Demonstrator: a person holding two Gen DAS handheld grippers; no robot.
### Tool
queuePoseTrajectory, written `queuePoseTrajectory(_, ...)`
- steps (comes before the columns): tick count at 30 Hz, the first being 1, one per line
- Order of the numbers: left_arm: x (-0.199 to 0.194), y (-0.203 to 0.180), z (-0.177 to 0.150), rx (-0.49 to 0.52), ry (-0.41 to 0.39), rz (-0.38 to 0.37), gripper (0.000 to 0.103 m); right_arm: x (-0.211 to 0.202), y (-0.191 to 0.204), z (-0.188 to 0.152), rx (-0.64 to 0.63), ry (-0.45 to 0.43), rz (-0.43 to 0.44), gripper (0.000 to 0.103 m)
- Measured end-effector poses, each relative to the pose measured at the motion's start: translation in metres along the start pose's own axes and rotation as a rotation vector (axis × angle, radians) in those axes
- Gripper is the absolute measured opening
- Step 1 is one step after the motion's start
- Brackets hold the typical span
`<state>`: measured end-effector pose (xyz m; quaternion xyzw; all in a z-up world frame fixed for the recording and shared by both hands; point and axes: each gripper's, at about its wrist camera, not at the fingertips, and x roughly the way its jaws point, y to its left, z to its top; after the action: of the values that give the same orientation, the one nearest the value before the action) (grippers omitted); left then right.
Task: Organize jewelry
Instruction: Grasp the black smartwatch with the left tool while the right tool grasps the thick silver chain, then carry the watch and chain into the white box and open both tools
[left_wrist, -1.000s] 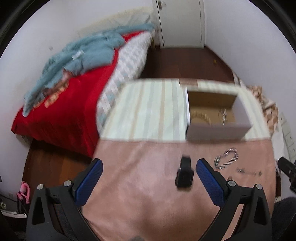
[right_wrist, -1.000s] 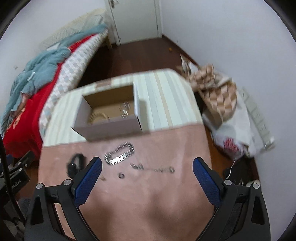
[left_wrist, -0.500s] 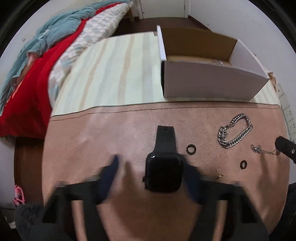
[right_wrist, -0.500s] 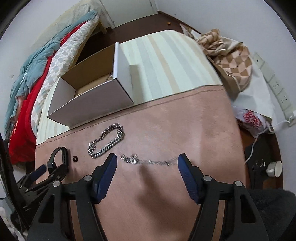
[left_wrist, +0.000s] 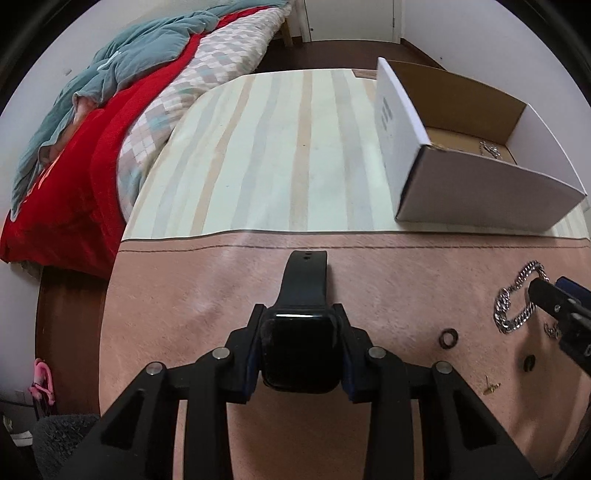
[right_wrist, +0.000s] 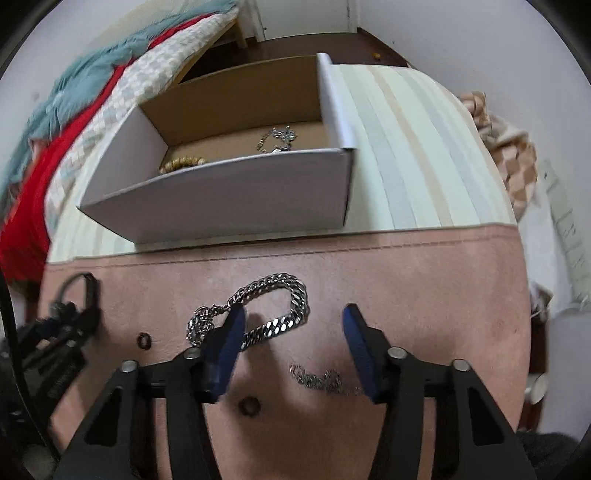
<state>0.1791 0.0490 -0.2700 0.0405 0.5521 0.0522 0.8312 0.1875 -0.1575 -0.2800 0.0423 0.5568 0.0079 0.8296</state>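
Note:
A black smartwatch (left_wrist: 299, 350) lies on the pink mat (left_wrist: 184, 314), strap pointing away, and my left gripper (left_wrist: 299, 314) is shut on its case. In the right wrist view my right gripper (right_wrist: 293, 314) hangs low over the silver curb-chain bracelet (right_wrist: 273, 288). Its jaws are closing. Part of the bracelet lies between them, under the left pad (right_wrist: 231, 332), and neither pad presses on it. A thin silver chain (right_wrist: 321, 380) lies by the right pad. Behind the mat stands the open white box (right_wrist: 221, 199), holding a wooden bead bracelet (right_wrist: 183, 162) and a silver necklace (right_wrist: 277, 138).
Two dark rings (right_wrist: 143, 339) (right_wrist: 249, 406) and a small gold piece (left_wrist: 489, 387) lie loose on the mat. A striped cloth (left_wrist: 277, 147) covers the table's far half. A bed with a red blanket (left_wrist: 74, 177) stands left; bags (right_wrist: 509, 158) lie on the floor right.
Both grippers came down close to the mat. The left one went from wide open to shut on the watch. The right one's jaws narrowed and now straddle the chain bracelet.

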Motion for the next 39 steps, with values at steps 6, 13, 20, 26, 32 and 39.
queuePoseTrajectory(6,0.002,0.002,0.003,-0.007,-0.003,-0.004,0.031,0.003,0.019,0.003,-0.079,-0.019,-0.082,0.018)
queuePoseTrajectory(13,0.004,0.005,0.003,-0.017,0.0,-0.016,0.031,0.002,0.023,0.003,-0.081,-0.027,-0.09,0.009)
queuePoseTrajectory(20,0.005,0.007,0.004,-0.024,-0.001,-0.021,0.031,0.001,0.017,0.0,-0.067,-0.028,-0.083,0.009)
queuePoseTrajectory(26,0.001,0.01,0.007,-0.034,-0.005,-0.026,0.031,-0.004,0.006,-0.002,-0.001,-0.018,0.052,0.009)
queuePoseTrajectory(32,-0.027,0.006,0.016,-0.033,-0.044,-0.083,0.031,-0.037,0.004,-0.005,0.005,-0.059,0.146,0.009)
queuePoseTrajectory(39,-0.077,-0.004,0.05,-0.017,-0.118,-0.192,0.031,-0.1,0.007,0.02,-0.036,-0.142,0.193,0.009)
